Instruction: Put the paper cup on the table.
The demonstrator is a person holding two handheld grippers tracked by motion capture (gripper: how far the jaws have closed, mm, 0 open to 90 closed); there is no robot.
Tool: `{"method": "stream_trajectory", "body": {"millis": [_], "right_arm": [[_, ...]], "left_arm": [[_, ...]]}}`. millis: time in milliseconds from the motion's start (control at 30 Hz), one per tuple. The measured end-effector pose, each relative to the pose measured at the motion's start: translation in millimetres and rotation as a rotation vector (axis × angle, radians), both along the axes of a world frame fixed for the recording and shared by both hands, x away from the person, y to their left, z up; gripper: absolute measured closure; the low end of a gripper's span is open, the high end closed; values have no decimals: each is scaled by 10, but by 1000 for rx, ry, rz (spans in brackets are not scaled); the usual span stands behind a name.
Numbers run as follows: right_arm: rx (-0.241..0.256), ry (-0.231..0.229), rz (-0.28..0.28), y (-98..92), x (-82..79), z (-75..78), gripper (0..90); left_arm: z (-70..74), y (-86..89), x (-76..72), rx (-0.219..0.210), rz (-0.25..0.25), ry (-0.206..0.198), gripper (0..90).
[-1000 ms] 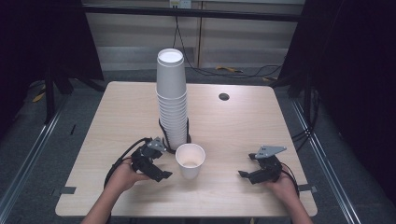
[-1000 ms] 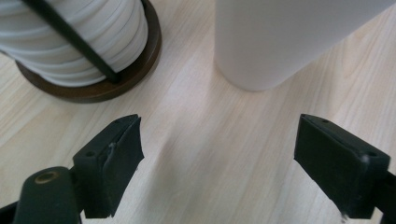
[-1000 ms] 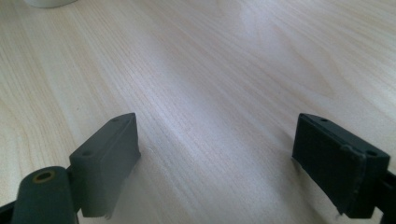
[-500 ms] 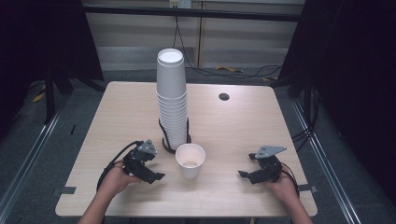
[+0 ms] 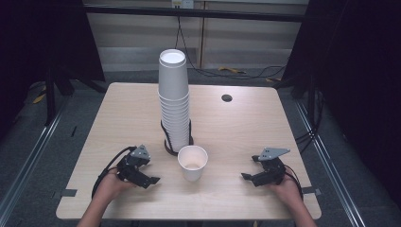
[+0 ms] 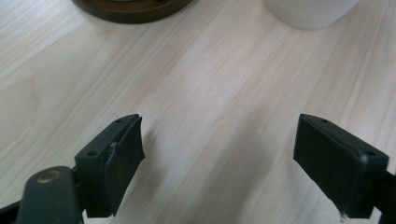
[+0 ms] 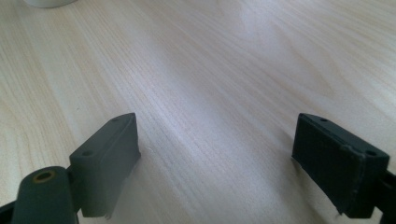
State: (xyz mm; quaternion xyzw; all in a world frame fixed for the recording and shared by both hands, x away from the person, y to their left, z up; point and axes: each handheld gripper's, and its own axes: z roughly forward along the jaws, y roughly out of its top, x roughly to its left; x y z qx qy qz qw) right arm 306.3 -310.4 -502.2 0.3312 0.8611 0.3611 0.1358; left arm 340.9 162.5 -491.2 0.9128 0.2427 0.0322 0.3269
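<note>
L to R: my left gripper (image 5: pixel 150 180), jaws spread wide, nothing between them, low over the table (image 5: pixel 236 123). Next, tall stack of white paper cups (image 5: pixel 174 101), nested, upright in a dark round holder (image 5: pixel 169 147); exact count can't be read. Just in front: 1 single cup (image 5: pixel 192 162), white, upright, mouth up, inside looks empty, approx. table centre-front, apart from both grippers. Far R: my right gripper (image 5: pixel 247 177), jaws likewise wide, holding nothing.

single cup (image 6: pixel 312 11): top edge cuts rim | dark base (image 6: pixel 133 5): top cut off
</note>
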Motion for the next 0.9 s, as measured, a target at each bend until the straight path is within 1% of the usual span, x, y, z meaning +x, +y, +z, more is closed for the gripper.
{"method": "stream_trajectory", "body": {"millis": [100,133,167,233,267,300,367,400,433,467,500,567,600,667,767,833,900], "right_arm": [[0,0,0,0,0,0,142],[0,0,0,0,0,0,142],[0,0,0,0,0,0,142],[0,0,0,0,0,0,142],[0,-1,-1,0,0,0,142],[0,0,0,0,0,0,142],[0,0,-1,0,0,0,142],[0,0,-1,0,-1,0,142],[-1,-1,-1,0,-1,0,142],[0,0,-1,0,-1,0,142],[0,0,-1,0,-1,0,142],[-1,-1,-1,1,-1,0,143],[-1,-1,-1,1,-1,0,143],[-1,-1,-1,1,-2,0,143],[-1,-1,-1,1,-2,0,144],[-1,-1,-1,1,-2,0,144],[-1,-1,-2,1,-3,0,144]], "left_arm": [[-32,49,0,-10,14,0,154],[-36,65,1,-5,9,-1,150],[-47,77,-2,-13,7,-5,151],[-71,101,-11,-10,17,-11,150],[-81,125,-9,-5,12,-14,150],[-88,138,-11,-19,23,-14,147],[-89,172,-8,-19,25,-21,147],[-93,185,-11,-21,31,-17,146],[-100,197,-10,-21,27,-24,140],[-119,210,-24,-37,27,-40,135],[-127,216,-28,-43,25,-47,135],[-143,227,-44,-43,18,-62,132],[-148,229,-50,-36,14,-76,128],[-162,233,-54,-50,19,-80,119],[-172,253,-57,-52,26,-89,111],[-190,268,-57,-67,26,-101,99],[-212,279,-61,-87,33,-103,81]]}}
